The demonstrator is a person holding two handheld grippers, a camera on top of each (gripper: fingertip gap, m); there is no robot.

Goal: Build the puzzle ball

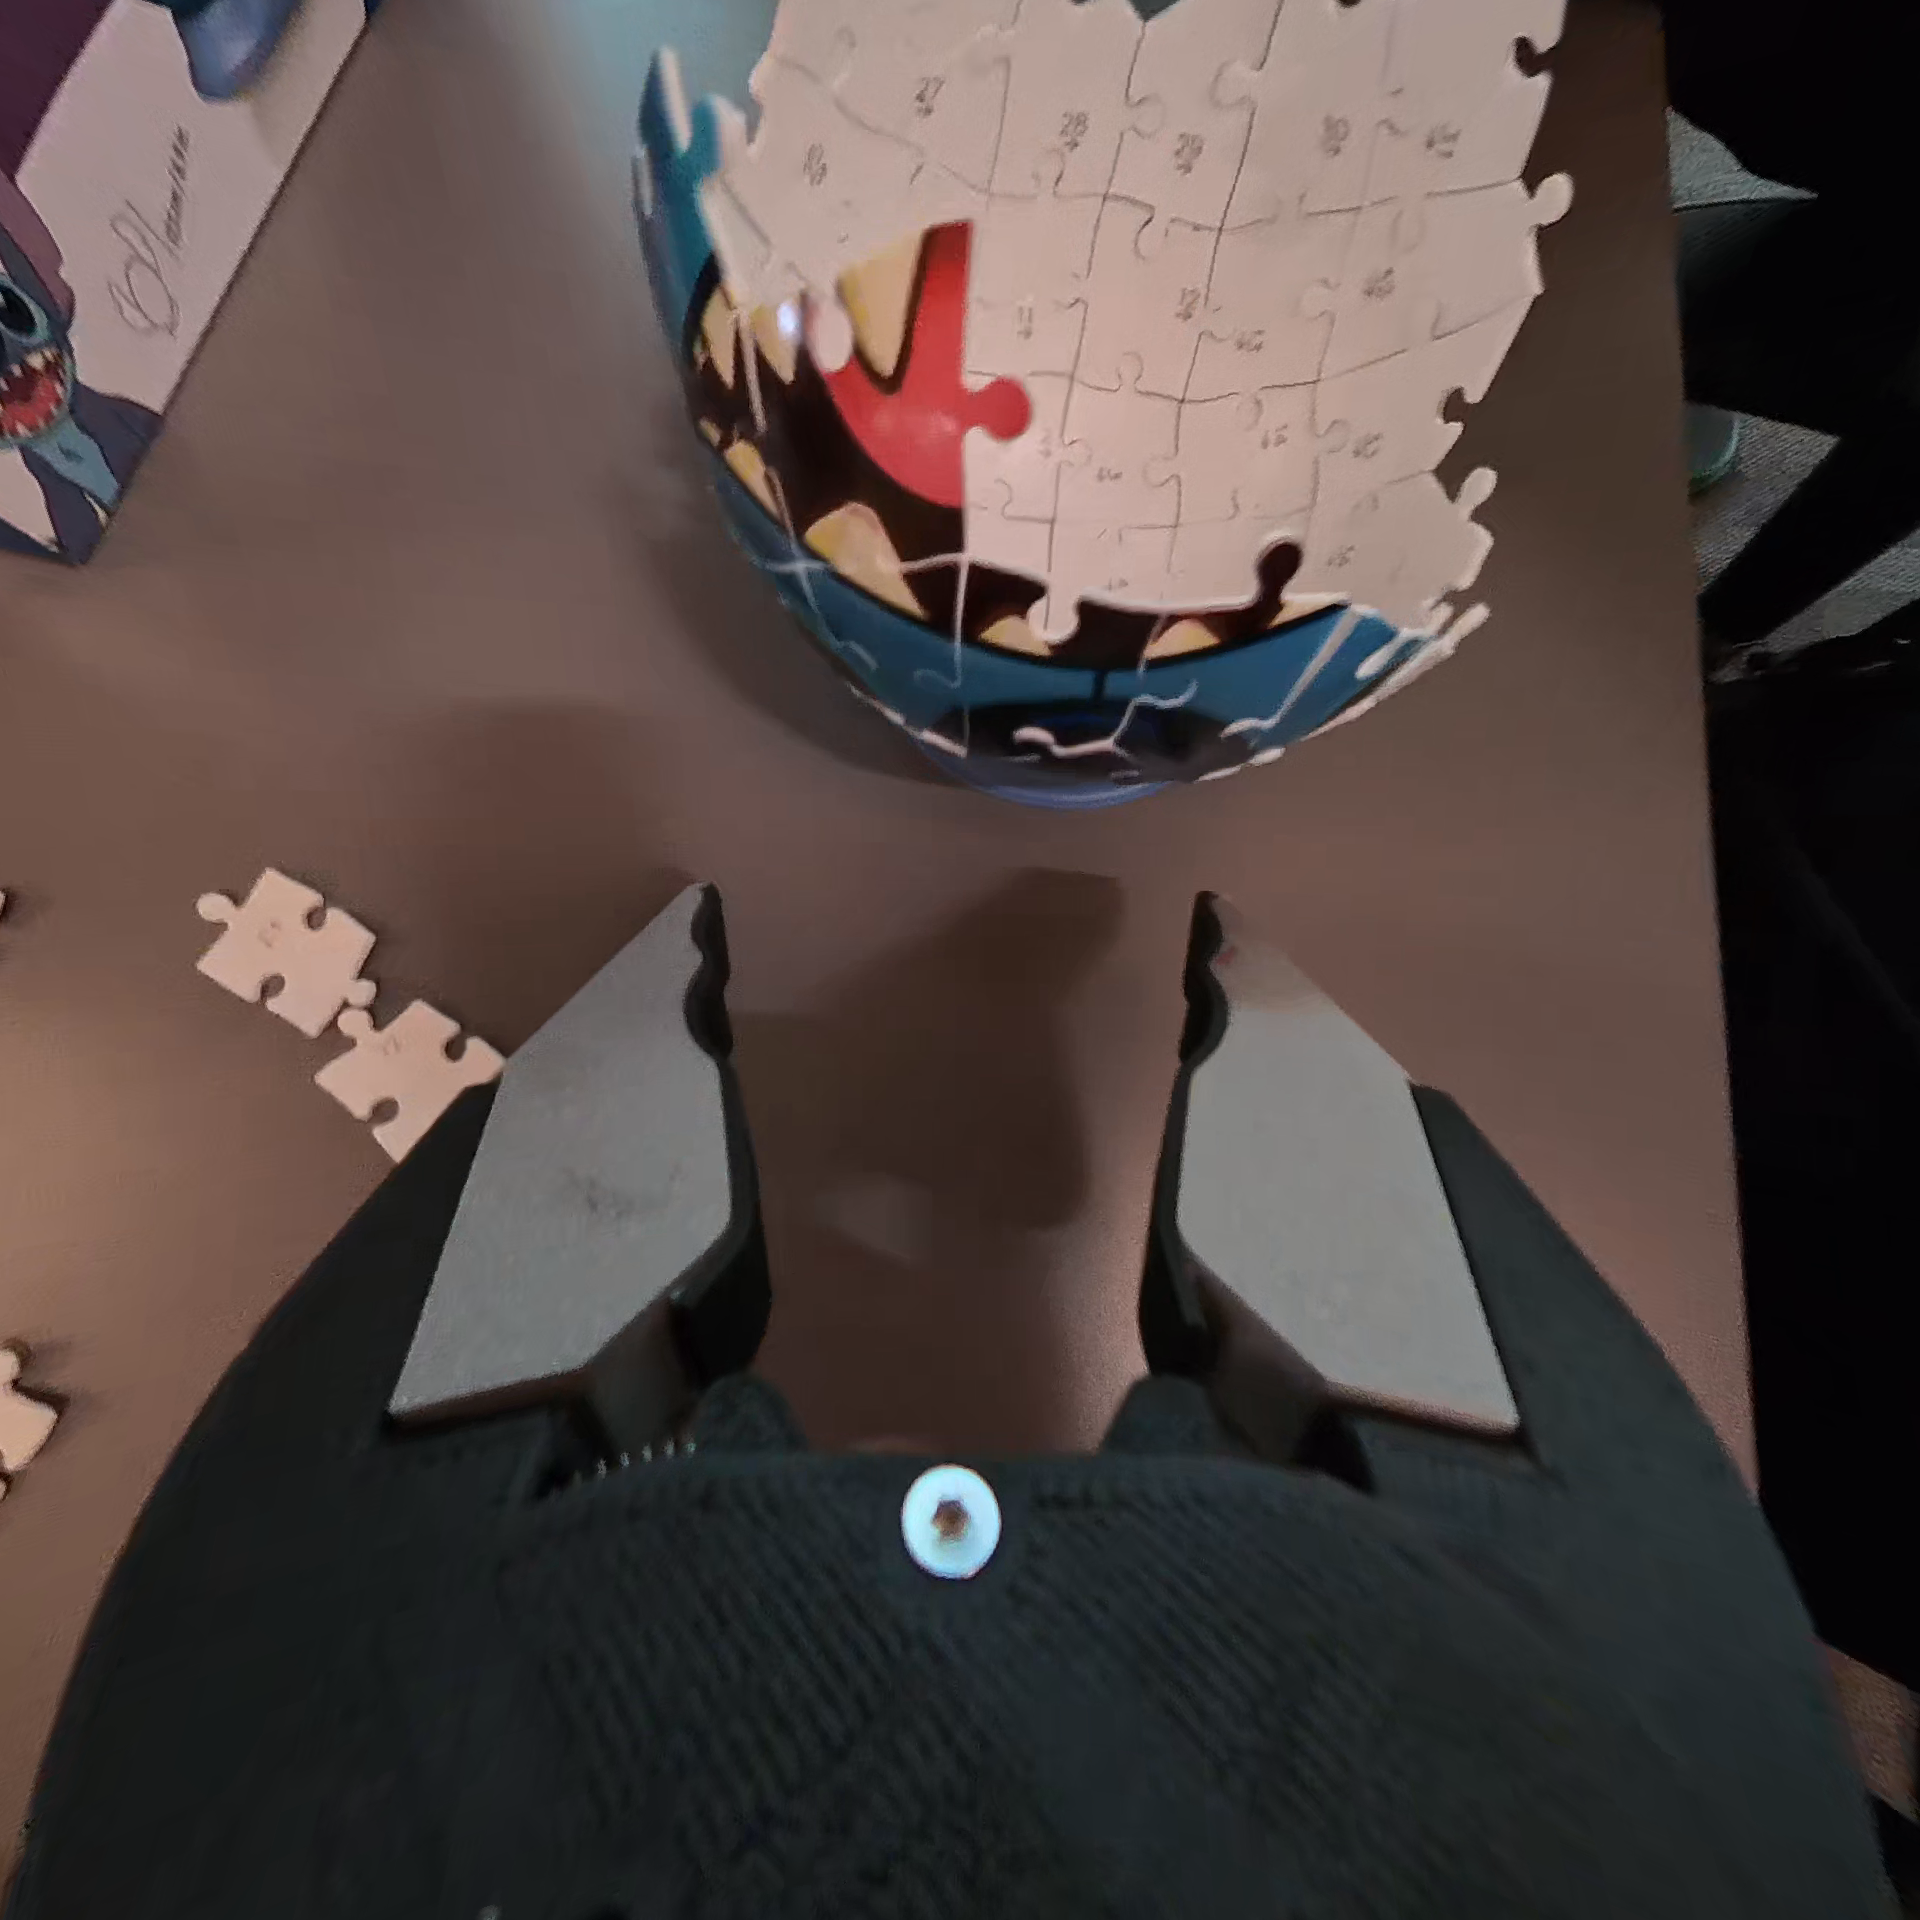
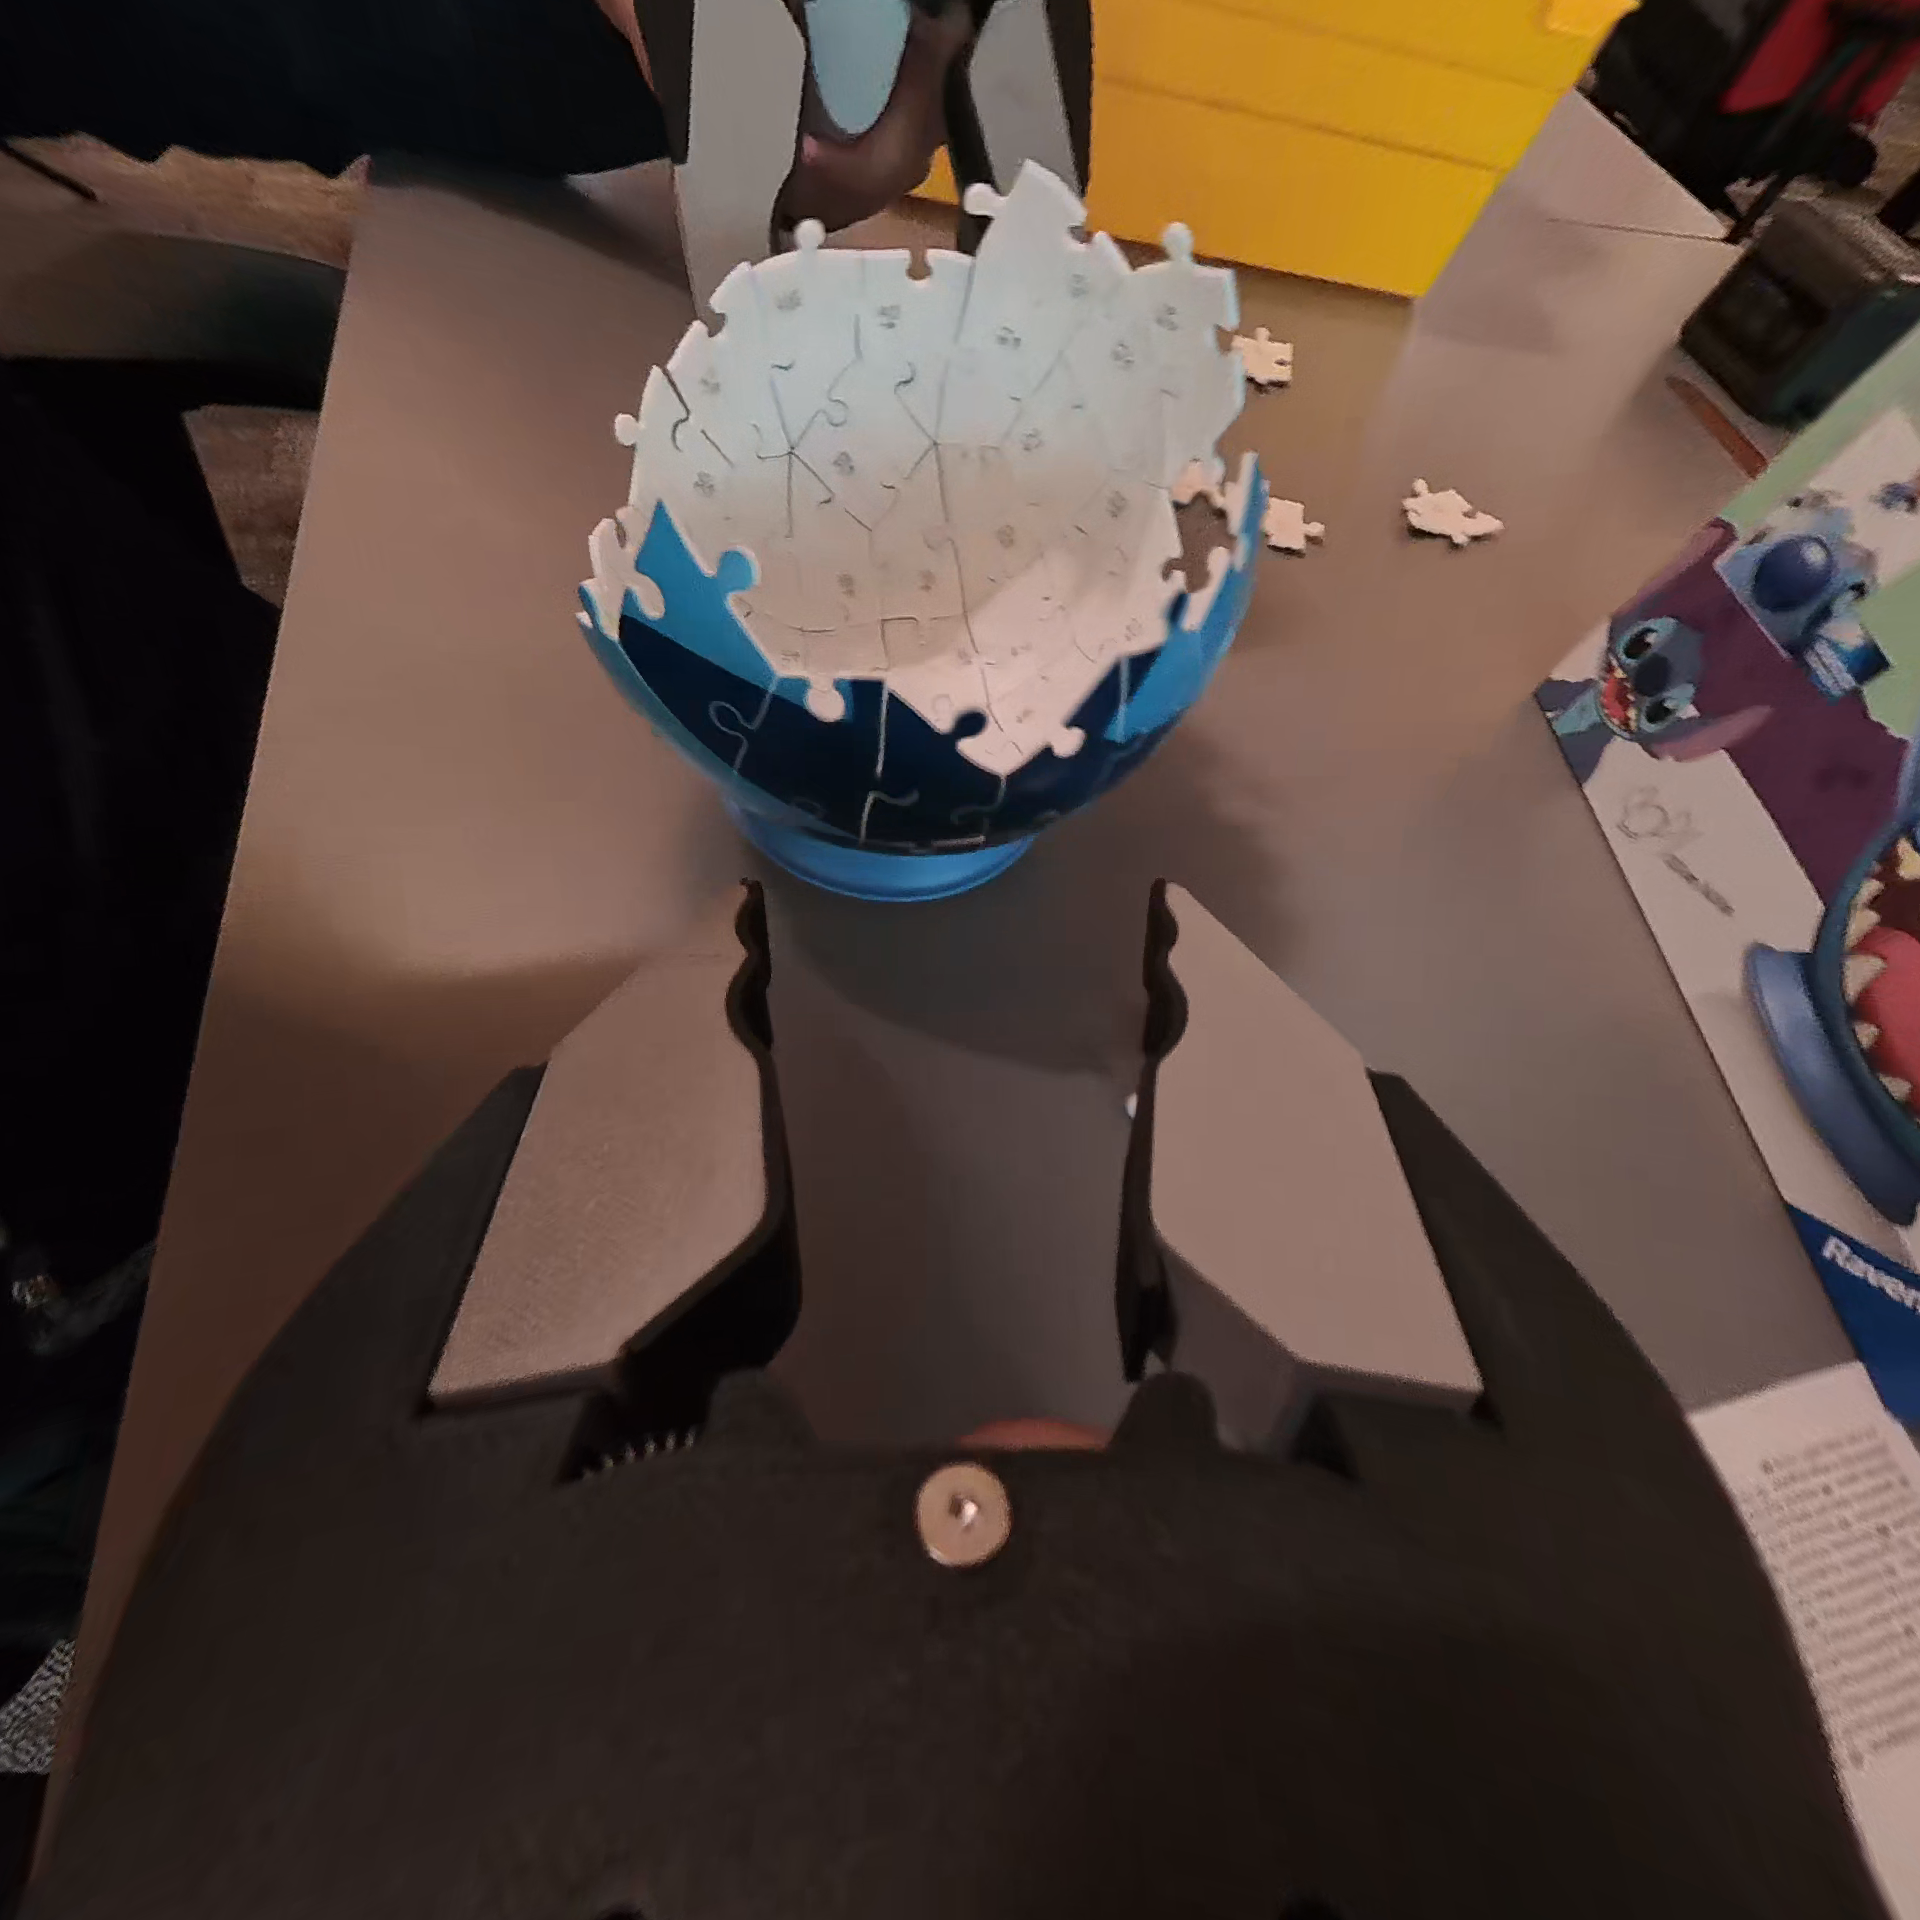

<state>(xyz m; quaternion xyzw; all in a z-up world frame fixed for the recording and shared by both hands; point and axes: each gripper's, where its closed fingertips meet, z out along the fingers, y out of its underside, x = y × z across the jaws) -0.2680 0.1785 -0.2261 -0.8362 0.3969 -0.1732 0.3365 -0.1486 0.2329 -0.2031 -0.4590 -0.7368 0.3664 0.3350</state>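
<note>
The half-built puzzle ball (image 1: 1122, 416) stands on the brown table as an open bowl, white and numbered inside, blue with a toothed red mouth outside. In the right wrist view the ball (image 2: 935, 582) rests on a blue ring stand (image 2: 883, 868). My left gripper (image 1: 951, 914) is open and empty, just short of the ball. My right gripper (image 2: 951, 904) is open and empty, its tips close to the stand on the opposite side. The left gripper's fingers (image 2: 727, 197) show behind the ball. Two joined loose pieces (image 1: 343, 997) lie white side up left of my left gripper.
The puzzle box (image 1: 104, 312) lies at the far left of the left wrist view and at the right in the right wrist view (image 2: 1787, 831). Several loose pieces (image 2: 1449, 514) lie beyond the ball. A yellow bin (image 2: 1330, 135) stands at the back. A printed sheet (image 2: 1829, 1579) lies near right. About 15 cm separates my left fingertips from my right.
</note>
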